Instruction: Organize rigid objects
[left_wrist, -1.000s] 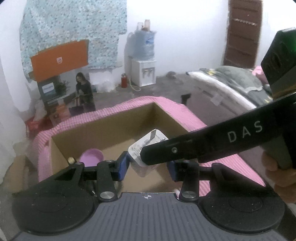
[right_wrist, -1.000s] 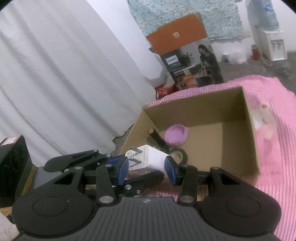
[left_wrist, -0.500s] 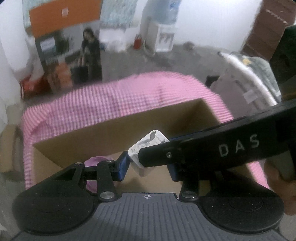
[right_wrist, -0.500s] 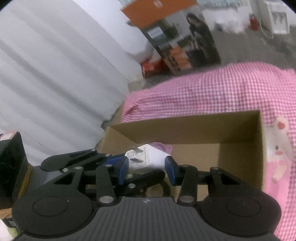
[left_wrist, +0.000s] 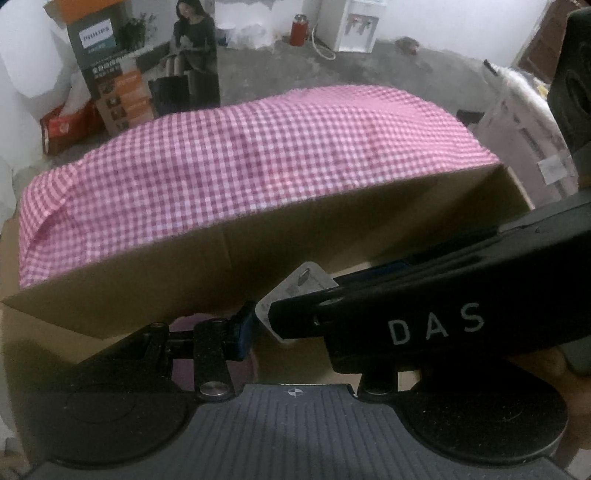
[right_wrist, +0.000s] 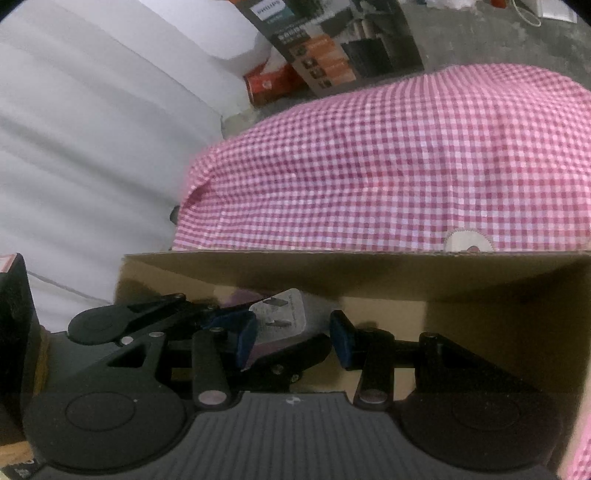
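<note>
Both hand-held grippers lowered into cardboard box (right_wrist: 461, 280), clamped on white charger (right_wrist: 286, 314), purple cup (left_wrist: 184, 323) inside

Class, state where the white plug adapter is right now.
In both wrist views the white plug adapter sits between the fingers of both grippers, inside the cardboard box, near its far wall.

From my left wrist feed, the right gripper (left_wrist: 424, 317) covers most of the white charger (left_wrist: 295, 291) and my left gripper's far finger. Purple item (left_wrist: 192, 321) on the cardboard box (left_wrist: 147, 273) floor is mostly behind the fingers; can't identify it. Box's near wall is out of frame in both feeds.
</note>
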